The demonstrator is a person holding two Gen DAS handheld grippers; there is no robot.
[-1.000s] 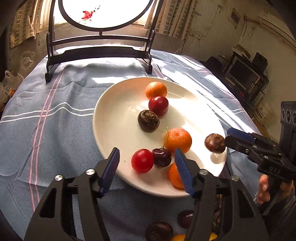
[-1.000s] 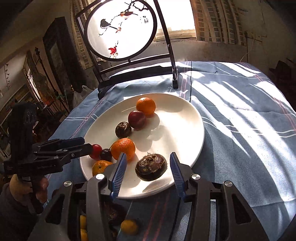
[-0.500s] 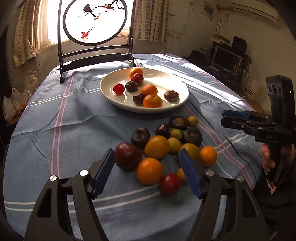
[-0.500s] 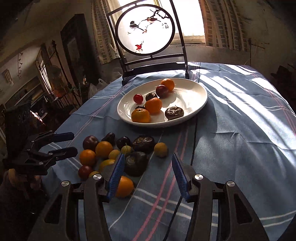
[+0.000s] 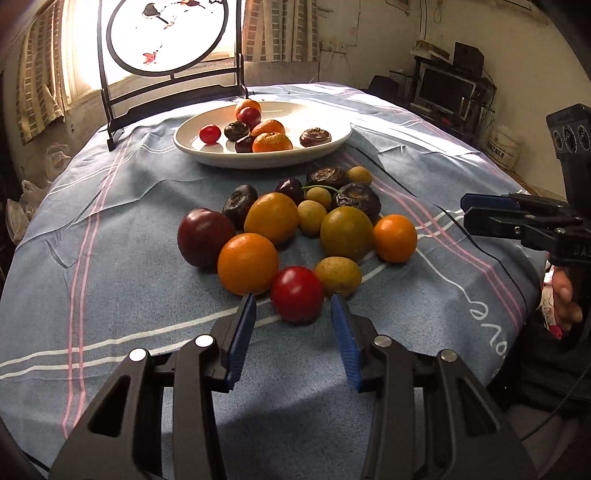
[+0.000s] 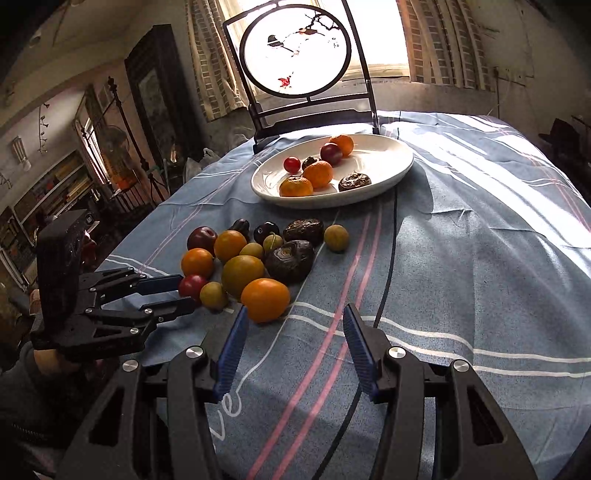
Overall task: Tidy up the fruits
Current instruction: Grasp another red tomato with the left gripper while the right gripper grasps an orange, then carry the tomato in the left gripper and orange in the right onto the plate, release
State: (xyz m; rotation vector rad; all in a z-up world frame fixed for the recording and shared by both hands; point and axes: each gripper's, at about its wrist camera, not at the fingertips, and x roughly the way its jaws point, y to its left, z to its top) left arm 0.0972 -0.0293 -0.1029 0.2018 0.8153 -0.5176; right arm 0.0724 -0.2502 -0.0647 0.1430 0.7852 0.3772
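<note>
A white plate (image 5: 258, 160) (image 6: 332, 201) at the back holds several fruits: oranges, red ones and dark wrinkled ones. In front of it a pile of loose fruit lies on the blue striped cloth. At the pile's near edge, a red tomato (image 5: 297, 293) (image 6: 192, 285) lies between the tips of my left gripper (image 5: 293, 301) (image 6: 181, 293). Its jaws are closing, with a gap still showing on each side. My right gripper (image 6: 295, 312) (image 5: 476, 210) stands open over bare cloth, its left finger beside an orange fruit (image 6: 265, 299).
A round painted screen on a black stand (image 5: 166, 33) (image 6: 295, 55) rises behind the plate. The cloth drops off the round table's edge at the right (image 5: 517, 280). A person's hand (image 5: 565, 295) holds the right gripper's handle. Furniture lines the room's walls.
Both grippers have drawn back from the plate to the loose pile at the front. The dark fruit between the right fingers now lies on the plate. The left jaws have narrowed around the red tomato.
</note>
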